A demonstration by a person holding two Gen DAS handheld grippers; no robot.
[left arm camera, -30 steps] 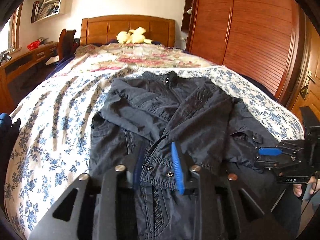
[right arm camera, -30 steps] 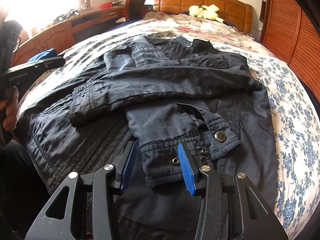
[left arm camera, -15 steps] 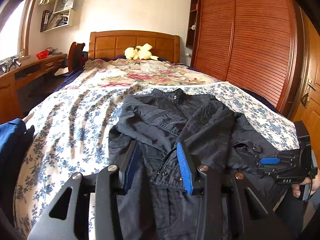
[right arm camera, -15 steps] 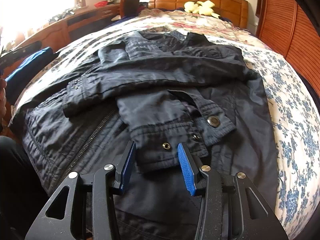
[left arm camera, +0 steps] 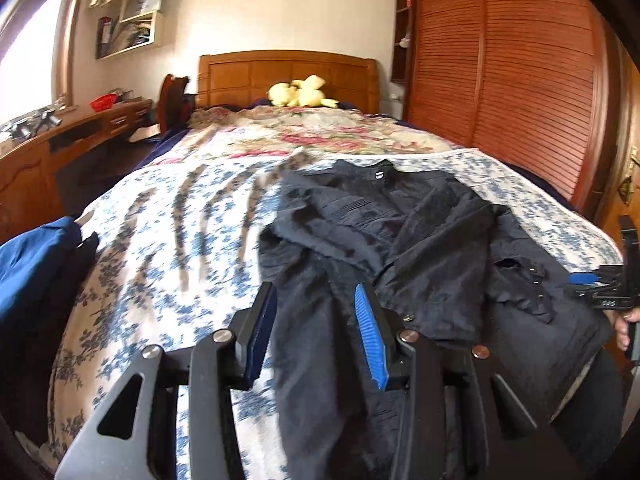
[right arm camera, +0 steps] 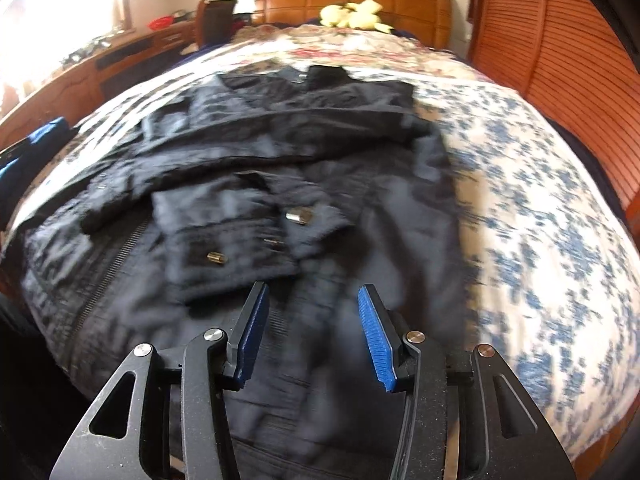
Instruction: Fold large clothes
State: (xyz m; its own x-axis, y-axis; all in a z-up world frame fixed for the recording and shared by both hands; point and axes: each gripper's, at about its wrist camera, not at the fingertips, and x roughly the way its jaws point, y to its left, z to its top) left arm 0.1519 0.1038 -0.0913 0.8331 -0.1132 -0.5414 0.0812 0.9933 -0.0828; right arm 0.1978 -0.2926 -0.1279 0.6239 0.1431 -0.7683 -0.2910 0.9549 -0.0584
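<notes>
The dark jacket (right arm camera: pixel 280 200) lies flat on the flowered bedspread (right arm camera: pixel 540 240) with both sleeves folded across its front, while the left gripper (left arm camera: pixel 316 332) and right gripper (right arm camera: pixel 312 332) hover over its near hem, jaws having just widened, partly open and gripping nothing.

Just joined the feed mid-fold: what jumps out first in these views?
A dark jacket lies on the floral bedspread, both sleeves folded across its front. Both grippers hover open over its near hem. A yellow plush toy sits by the wooden headboard.
</notes>
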